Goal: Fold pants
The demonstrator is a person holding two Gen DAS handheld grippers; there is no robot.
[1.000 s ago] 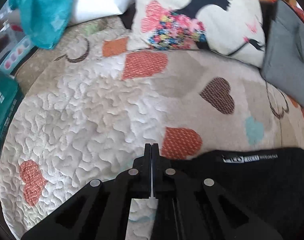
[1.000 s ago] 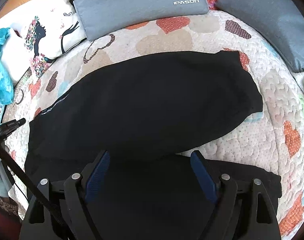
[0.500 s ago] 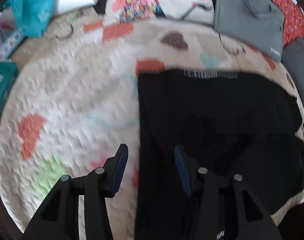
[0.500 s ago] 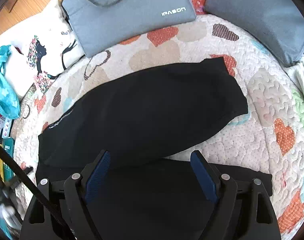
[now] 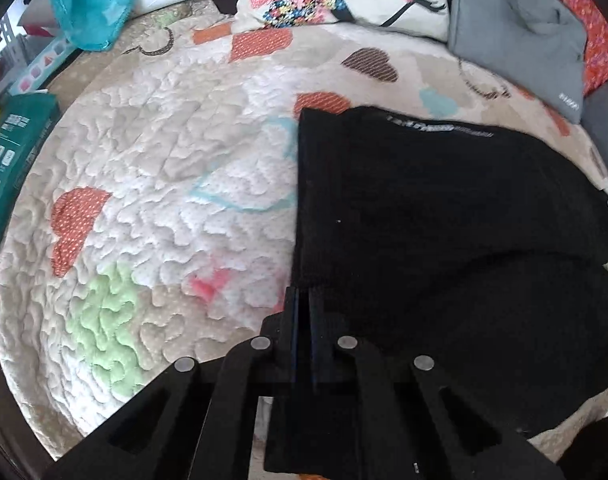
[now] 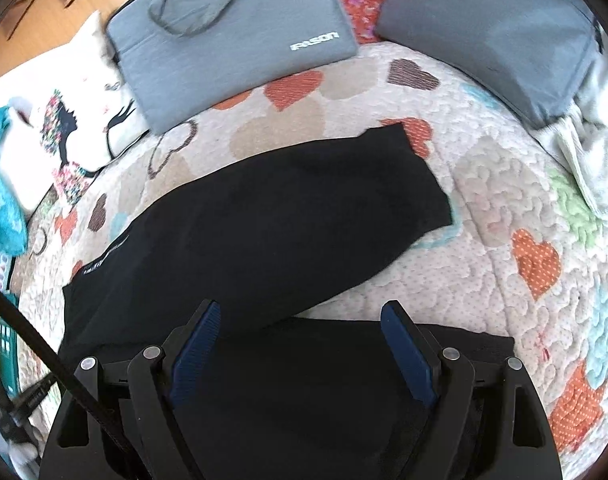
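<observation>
Black pants [image 5: 444, 216], heart-patterned cream quilt [image 5: 152, 184]

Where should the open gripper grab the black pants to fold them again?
Probably the narrow leg end of the pants, the straight hem at the far right near the orange heart. It lies flat on the quilt with bare quilt beside it, so the right gripper, open, could slide in from the right. The left gripper pinches the near edge.

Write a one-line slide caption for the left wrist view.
Left gripper shut on the edge of the black pants, which lie partly folded on a heart-patterned quilt.
</observation>
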